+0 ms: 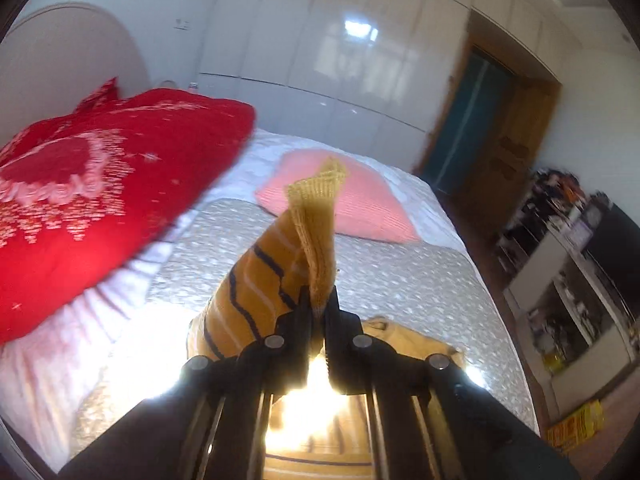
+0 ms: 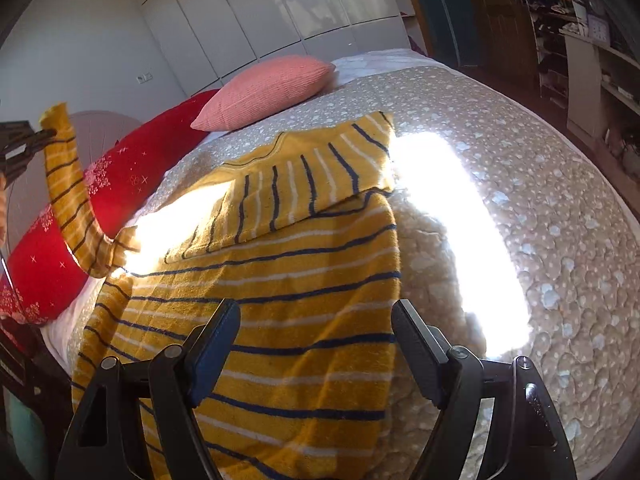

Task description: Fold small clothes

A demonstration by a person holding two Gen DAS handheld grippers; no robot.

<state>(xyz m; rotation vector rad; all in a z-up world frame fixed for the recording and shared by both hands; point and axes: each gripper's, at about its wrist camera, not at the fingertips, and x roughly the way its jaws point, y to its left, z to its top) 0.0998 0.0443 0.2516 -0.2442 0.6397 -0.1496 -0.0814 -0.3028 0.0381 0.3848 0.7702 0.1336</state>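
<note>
A small mustard-yellow sweater (image 2: pixel 280 280) with navy and white stripes lies on the bed, its right side folded over the body. My left gripper (image 1: pixel 318 308) is shut on the cuff of the left sleeve (image 1: pixel 316 216) and holds it up above the bed. In the right wrist view that raised sleeve (image 2: pixel 66 184) hangs from the left gripper (image 2: pixel 46 134) at the far left. My right gripper (image 2: pixel 316 312) is open and empty, hovering just above the sweater's lower body.
The bed has a beige dotted blanket (image 2: pixel 520 200) with a bright sun patch. A red pillow (image 1: pixel 92 200) and a pink pillow (image 1: pixel 352 200) lie at the head. White wardrobes (image 1: pixel 320 60) stand behind. Shelves (image 1: pixel 568 280) and a wooden door (image 1: pixel 500 140) are to the right.
</note>
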